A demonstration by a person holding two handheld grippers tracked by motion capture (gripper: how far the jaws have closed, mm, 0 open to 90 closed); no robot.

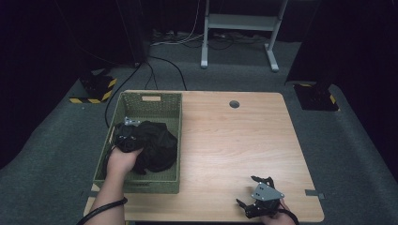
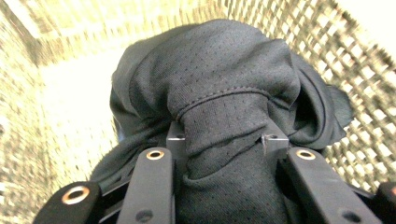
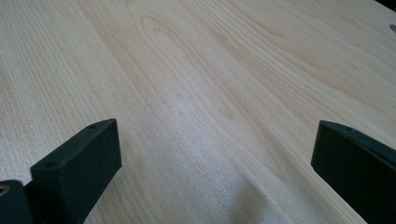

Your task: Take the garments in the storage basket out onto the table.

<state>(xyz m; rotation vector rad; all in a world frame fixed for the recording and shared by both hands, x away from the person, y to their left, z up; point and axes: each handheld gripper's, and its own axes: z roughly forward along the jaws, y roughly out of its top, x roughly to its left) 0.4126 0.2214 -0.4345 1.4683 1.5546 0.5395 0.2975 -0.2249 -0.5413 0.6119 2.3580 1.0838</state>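
Standing at the tabletop's (image 1: 225, 140) left edge, a green woven basket (image 1: 151, 101) holds one crumpled black garment (image 1: 159, 145), its mesh walls close around the cloth. The left gripper (image 2: 224, 140) is clamped on a bunched fold of that garment inside the basket. Near the tabletop's front right corner, the right gripper (image 1: 256, 197) rests over bare wood, jaws wide apart with nothing between them.

A light wooden desk (image 1: 234, 150) with a round cable hole (image 1: 234, 104) near its far edge stands on grey carpet (image 1: 356, 154). Beyond it, black cables (image 1: 162, 63) trail across the floor to a white metal frame (image 1: 239, 28). Yellow-and-black striped floor markings (image 1: 96, 91) flank the desk.
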